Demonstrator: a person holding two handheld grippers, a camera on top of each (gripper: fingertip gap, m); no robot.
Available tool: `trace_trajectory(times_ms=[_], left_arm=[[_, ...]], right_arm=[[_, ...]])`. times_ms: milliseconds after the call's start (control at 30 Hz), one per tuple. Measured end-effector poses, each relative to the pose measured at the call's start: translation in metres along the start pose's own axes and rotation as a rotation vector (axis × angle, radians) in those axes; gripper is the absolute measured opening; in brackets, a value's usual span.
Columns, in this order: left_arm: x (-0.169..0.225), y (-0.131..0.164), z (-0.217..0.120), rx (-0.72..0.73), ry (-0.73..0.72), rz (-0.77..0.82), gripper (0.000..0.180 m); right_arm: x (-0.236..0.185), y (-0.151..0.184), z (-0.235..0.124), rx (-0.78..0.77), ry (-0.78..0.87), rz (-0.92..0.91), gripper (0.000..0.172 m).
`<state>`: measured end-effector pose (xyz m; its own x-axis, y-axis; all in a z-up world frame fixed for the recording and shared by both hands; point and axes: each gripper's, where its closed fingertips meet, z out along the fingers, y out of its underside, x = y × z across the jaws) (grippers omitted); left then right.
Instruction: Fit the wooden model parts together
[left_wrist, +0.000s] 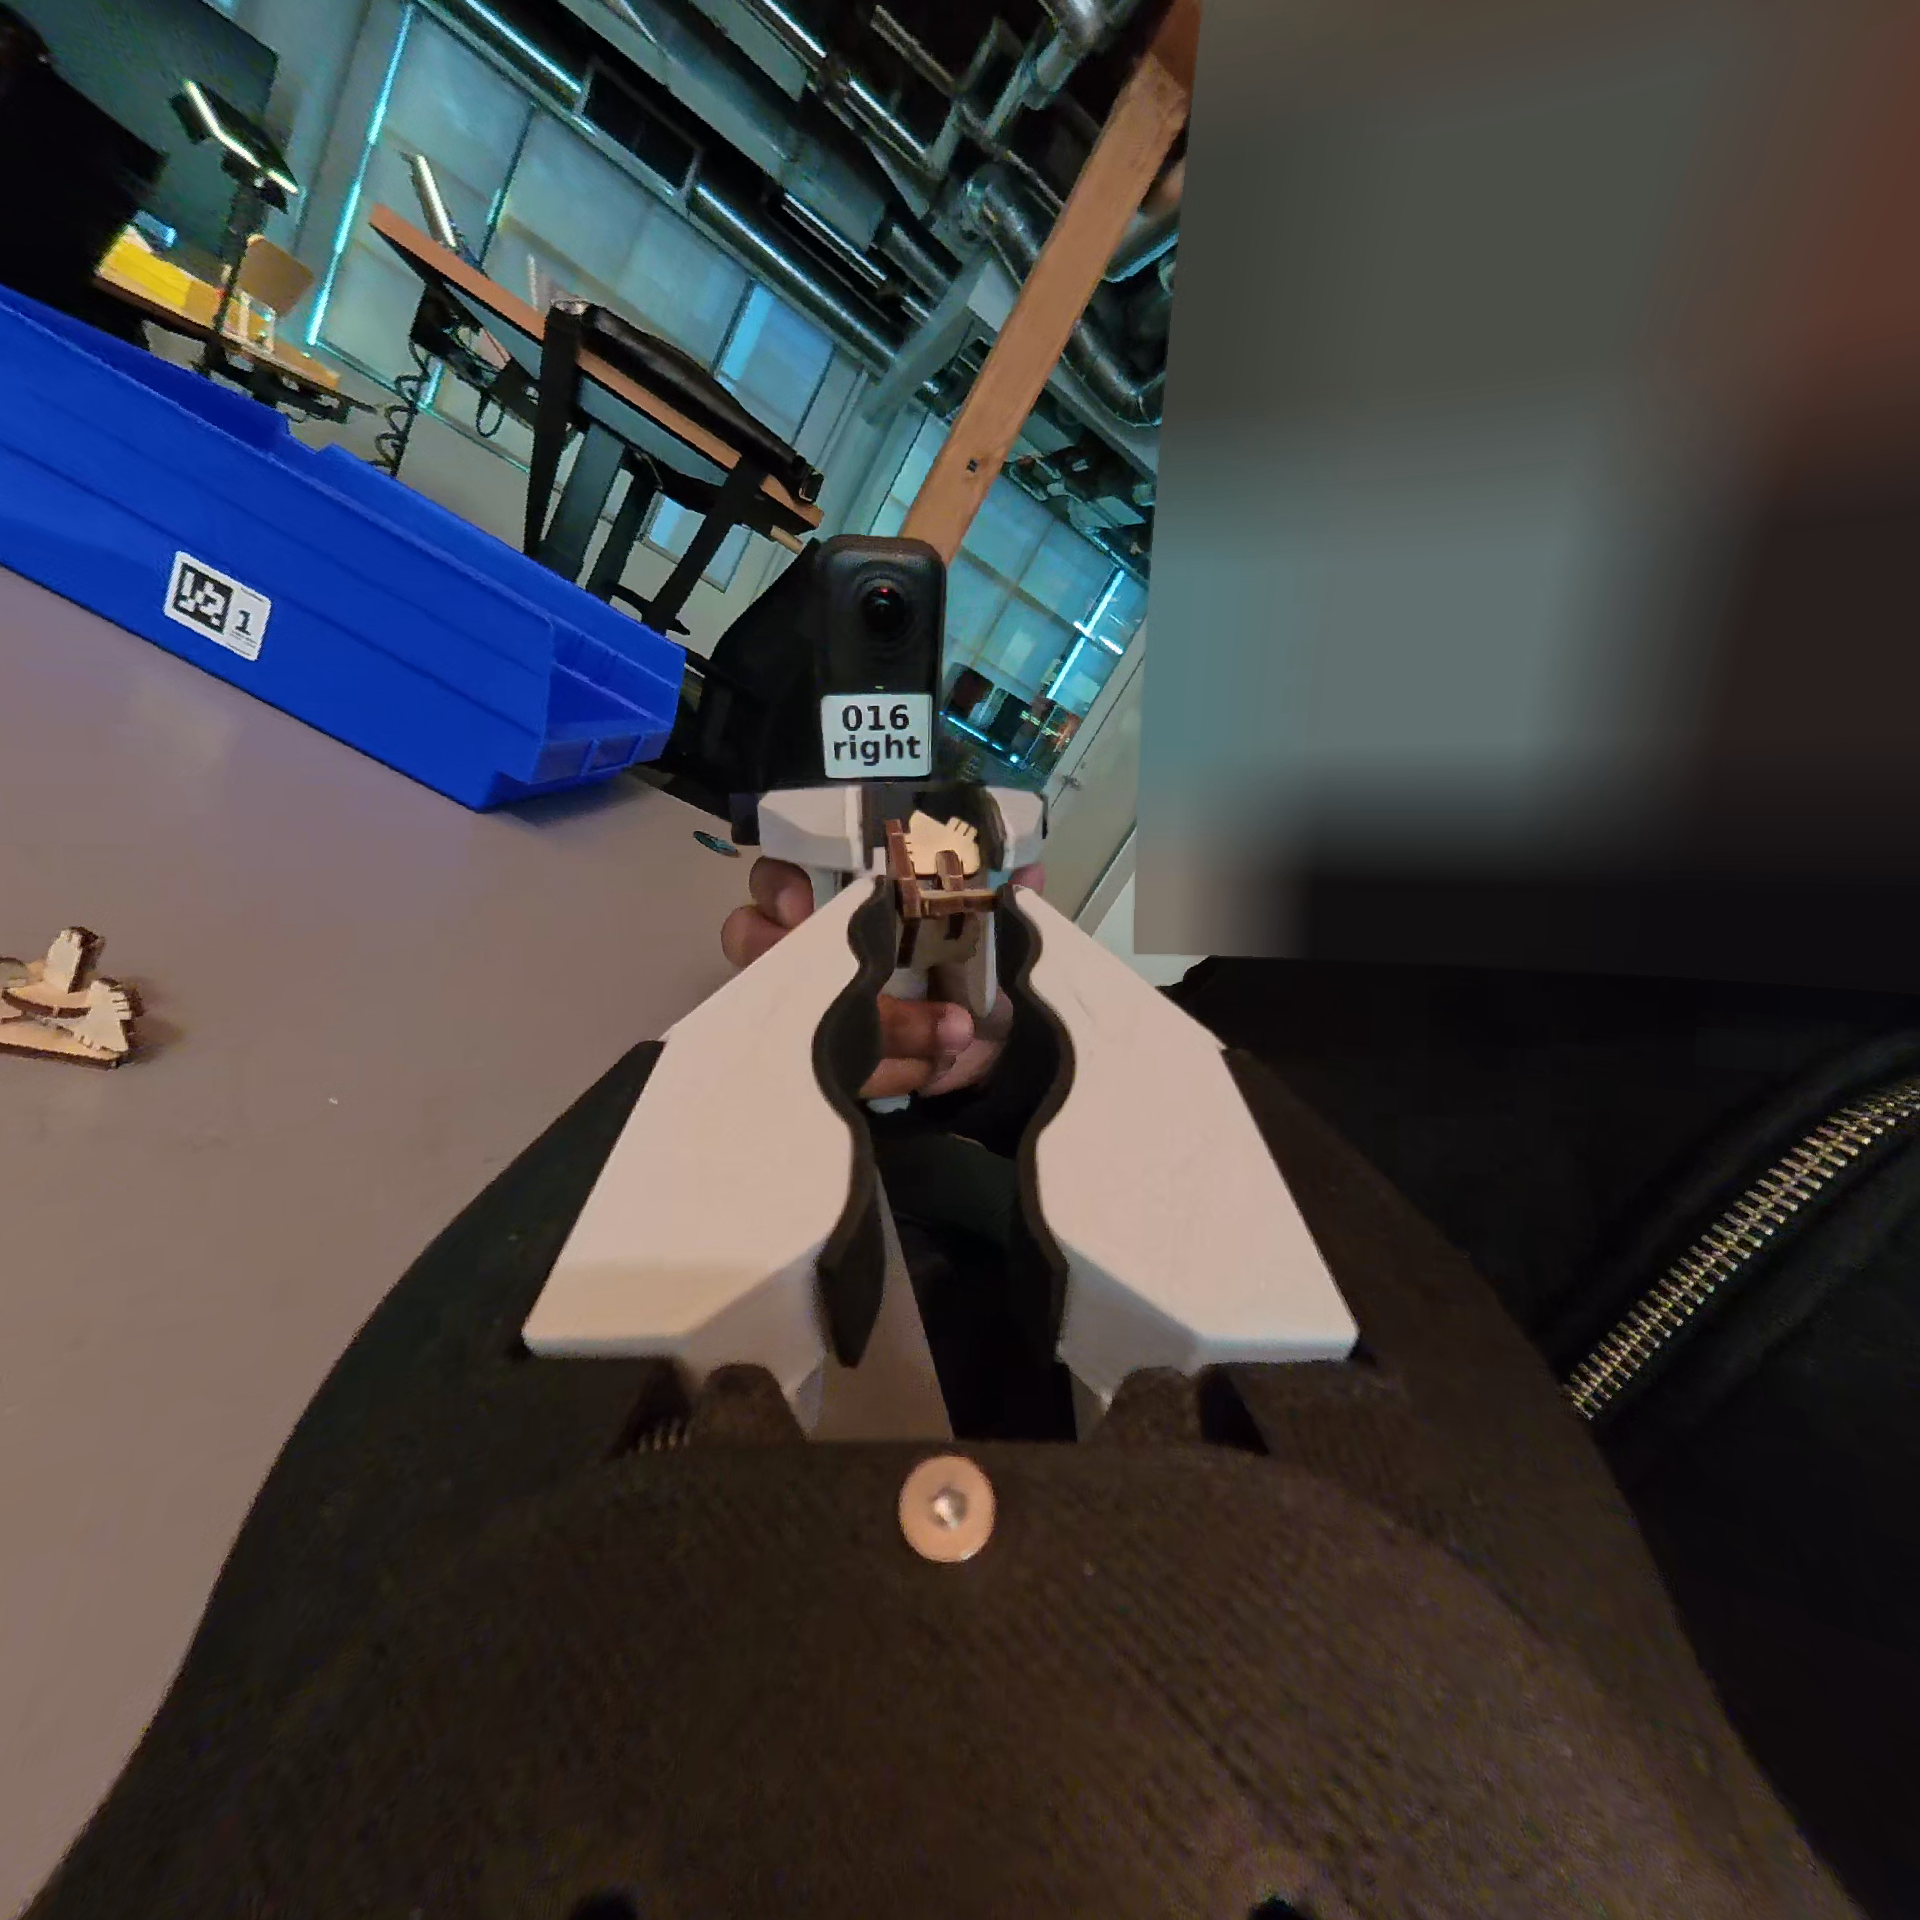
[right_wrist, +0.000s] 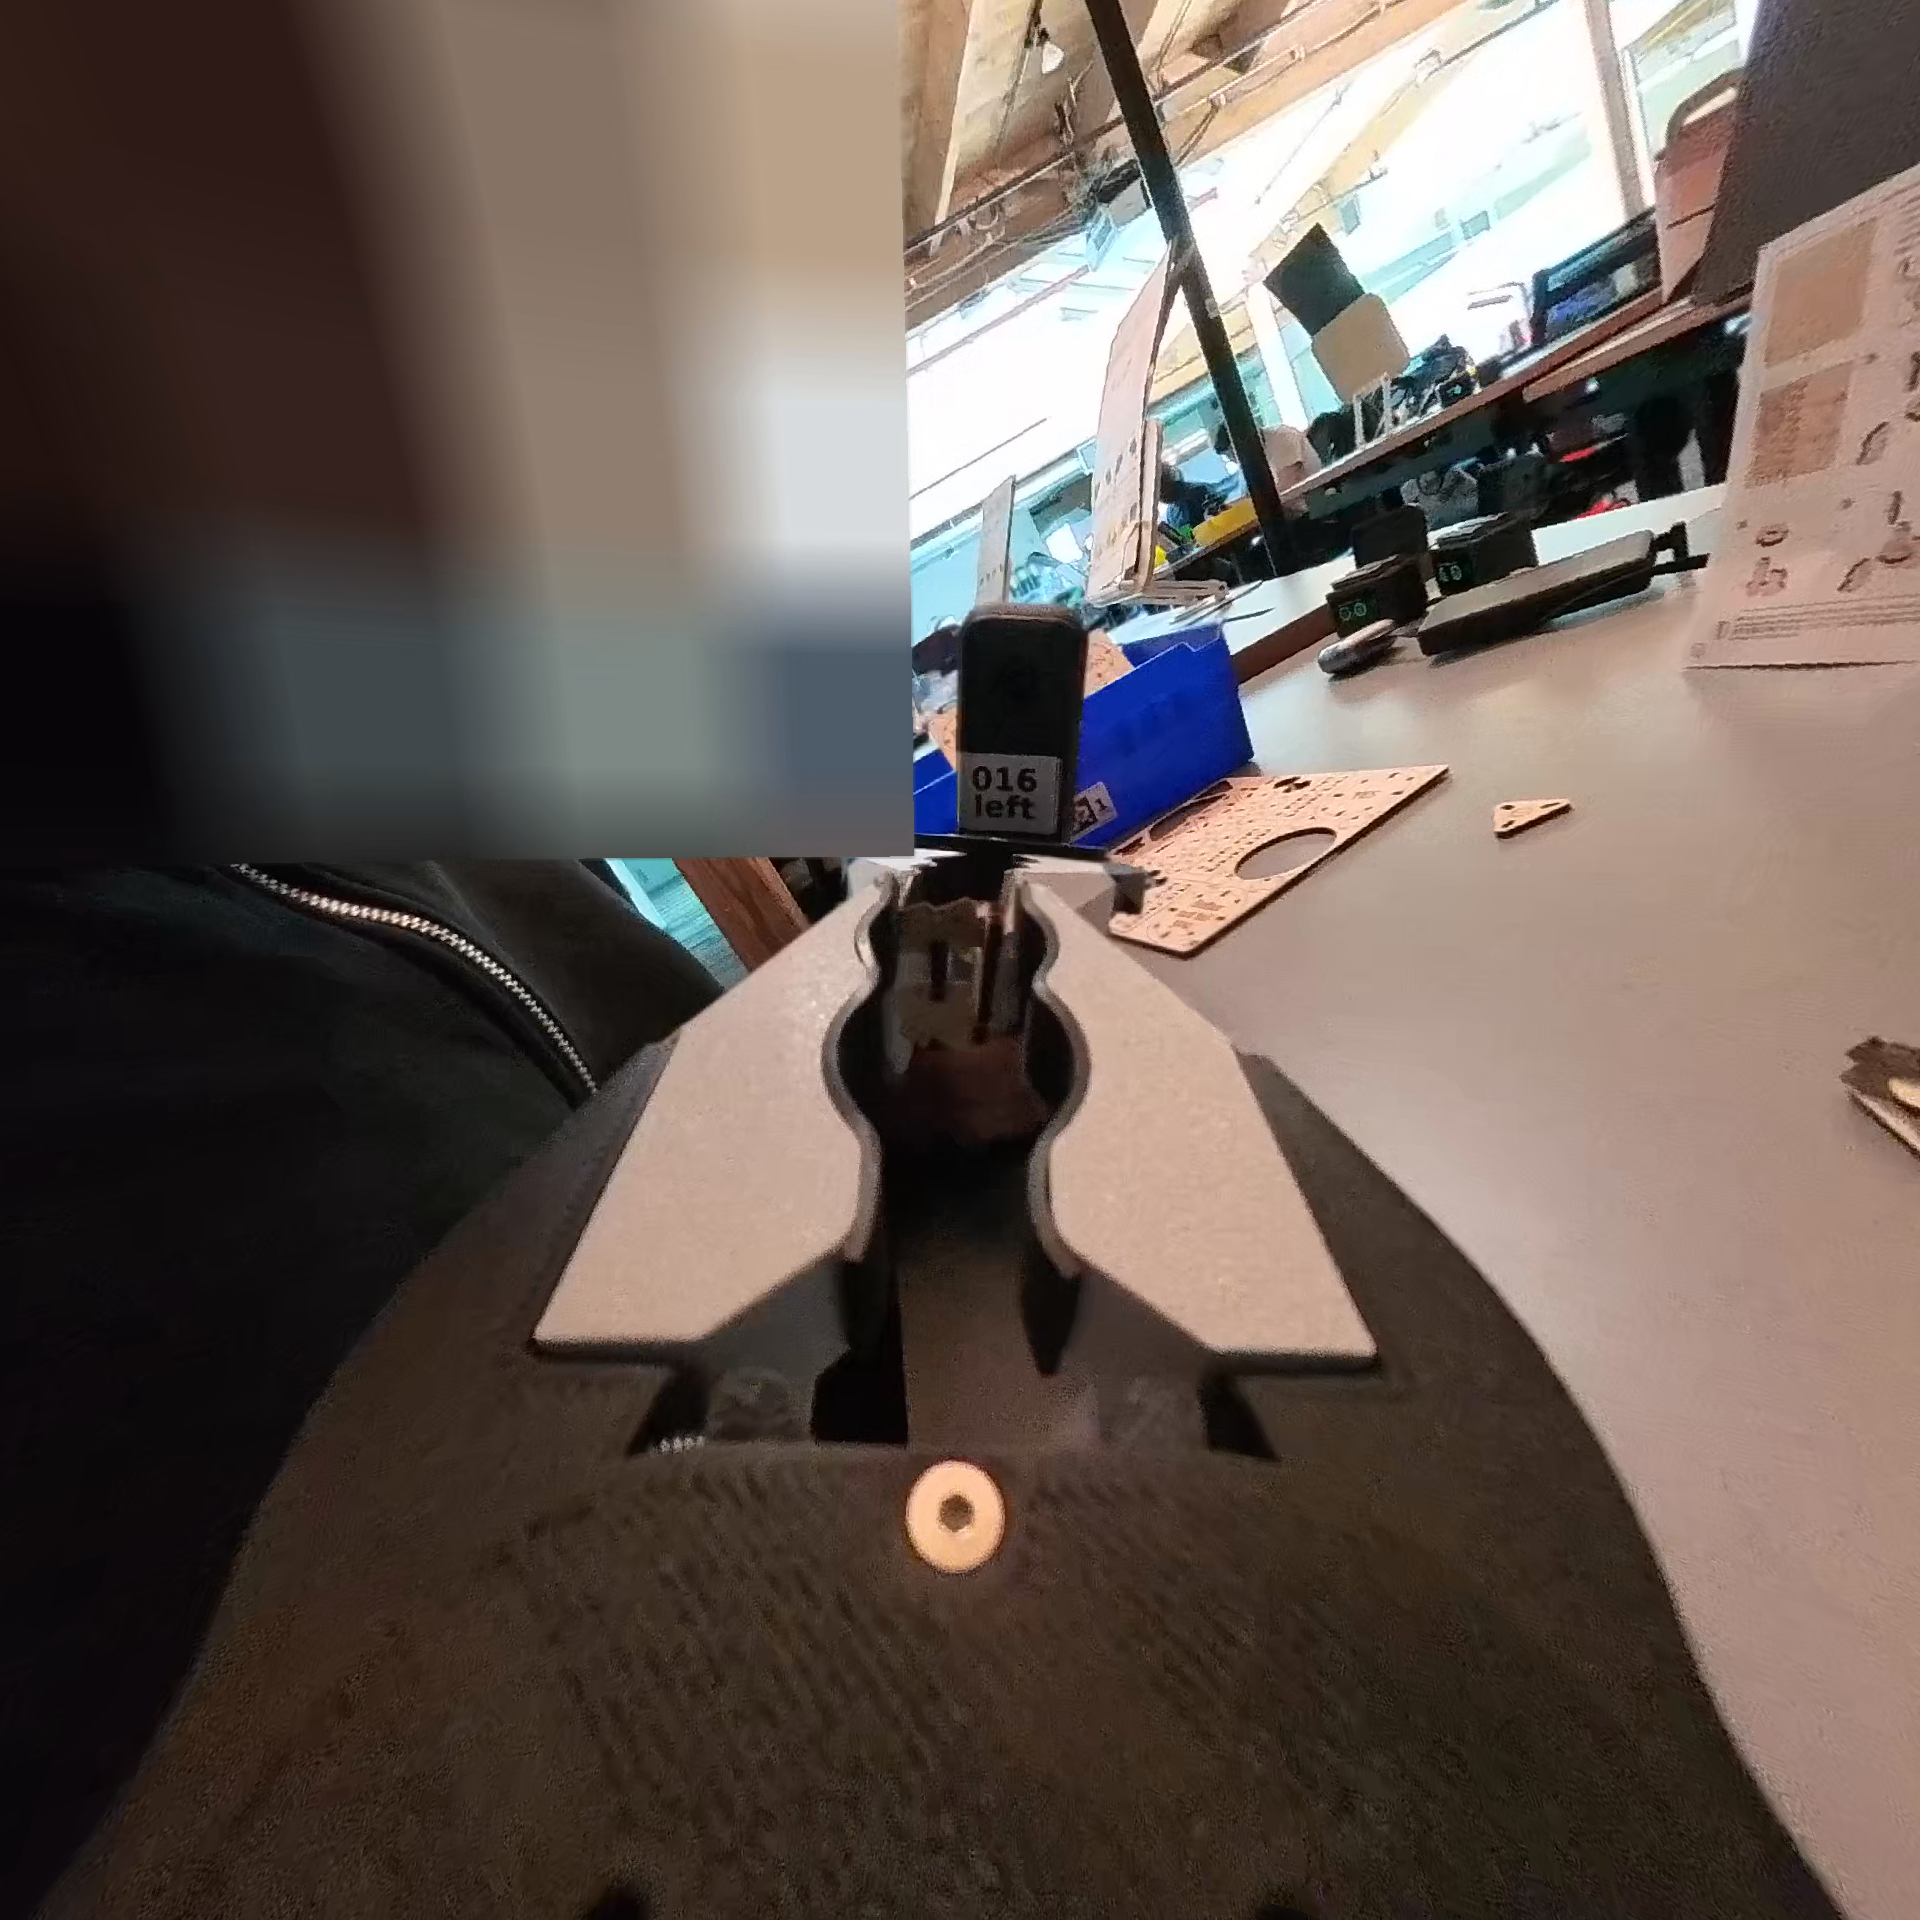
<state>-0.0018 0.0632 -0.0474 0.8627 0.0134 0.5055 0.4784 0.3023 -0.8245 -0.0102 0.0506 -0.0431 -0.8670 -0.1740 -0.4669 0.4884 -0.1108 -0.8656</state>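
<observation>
A white lettered label (left_wrist: 875, 736) sat on the camera (left_wrist: 878, 603) just right of the bin (left_wrist: 416, 582). A second label (right_wrist: 1011, 795) marked the camera (right_wrist: 1021, 675) before the bin. A coded sticker (left_wrist: 216, 606) was on the bin's wall. A printed sheet (right_wrist: 1818, 468) stood well right of the bin.

Your two grippers meet tip to tip over the table (left_wrist: 312, 1195), leaving no gap between them. To your left, bare tabletop lies between the wooden pieces (left_wrist: 68, 1003) and blue bin (left_wrist: 343, 613). To your right, a cut-out wooden sheet (right_wrist: 1278, 852) blocks the way forward.
</observation>
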Motion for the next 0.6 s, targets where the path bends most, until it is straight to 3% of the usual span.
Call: trace_trajectory(times_ms=[600], left_arm=[[-0.0029,0.0026,-0.0010,-0.010,-0.012,-0.017,0.016]], right_arm=[[0.0014,0.0020,0.0028,0.011,0.029,-0.059,0.017]])
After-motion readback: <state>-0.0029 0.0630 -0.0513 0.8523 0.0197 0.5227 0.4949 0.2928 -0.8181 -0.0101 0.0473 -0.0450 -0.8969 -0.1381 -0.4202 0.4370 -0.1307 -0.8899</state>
